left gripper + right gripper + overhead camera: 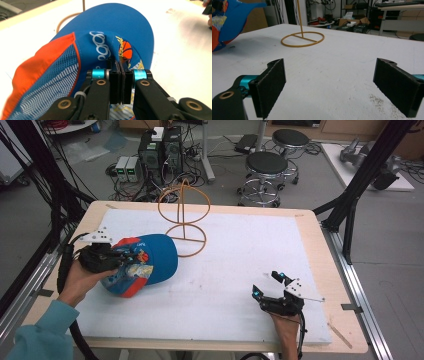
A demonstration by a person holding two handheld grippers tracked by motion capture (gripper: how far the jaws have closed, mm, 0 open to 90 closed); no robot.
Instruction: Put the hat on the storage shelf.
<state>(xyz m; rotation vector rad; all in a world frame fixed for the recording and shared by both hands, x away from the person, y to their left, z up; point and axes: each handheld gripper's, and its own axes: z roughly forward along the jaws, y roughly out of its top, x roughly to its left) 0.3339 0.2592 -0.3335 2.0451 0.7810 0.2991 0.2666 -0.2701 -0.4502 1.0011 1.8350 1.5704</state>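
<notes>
At left of the white surface (225,270), a blue-and-orange baseball cap (145,262) was pinched by a fold of its front panel in the left gripper (120,75), jaws clamped tight on the cloth, probably for carrying to the wire hat stand (184,215) just beyond. Left hand (80,280) raised, gripper pointing right. Right gripper (272,287) rested low, jaws wide, empty.

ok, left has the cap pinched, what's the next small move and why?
Probably carry the cap toward the wire stand just behind it. The left gripper is shut on a fold of the cap's front panel, and the right gripper view shows the cap already off the white mat. The right gripper sits open and apart, so the left can likely go alone.
</notes>
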